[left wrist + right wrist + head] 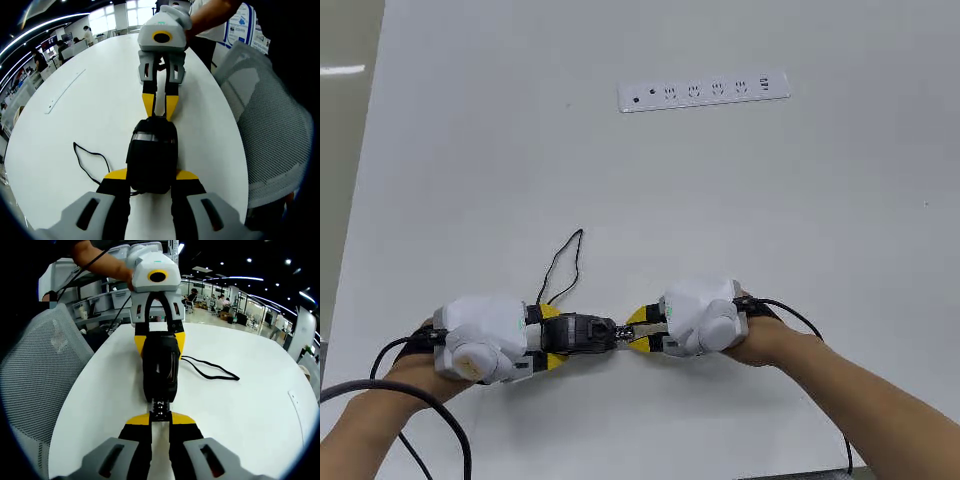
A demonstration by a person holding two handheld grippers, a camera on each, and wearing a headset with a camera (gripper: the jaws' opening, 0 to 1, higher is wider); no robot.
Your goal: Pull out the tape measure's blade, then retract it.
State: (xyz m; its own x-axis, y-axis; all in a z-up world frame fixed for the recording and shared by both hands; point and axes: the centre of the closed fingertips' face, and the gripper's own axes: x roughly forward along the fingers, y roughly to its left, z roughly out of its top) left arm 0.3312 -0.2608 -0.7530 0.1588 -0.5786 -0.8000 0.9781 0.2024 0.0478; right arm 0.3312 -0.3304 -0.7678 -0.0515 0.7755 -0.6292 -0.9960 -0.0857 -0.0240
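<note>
The left gripper (552, 336) squeezes the tape measure (578, 333). Its blade (160, 407) pokes straight toward the right gripper (642, 330), which pinches the tip.

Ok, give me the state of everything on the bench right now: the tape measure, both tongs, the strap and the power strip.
tape measure: body clamped in the left tongs.
blade: drawn out only a short way, tip pinched.
left tongs: shut on the tape measure.
right tongs: shut on the blade.
strap: slack, looped on the table.
power strip: flat on the table, nothing plugged in.
</note>
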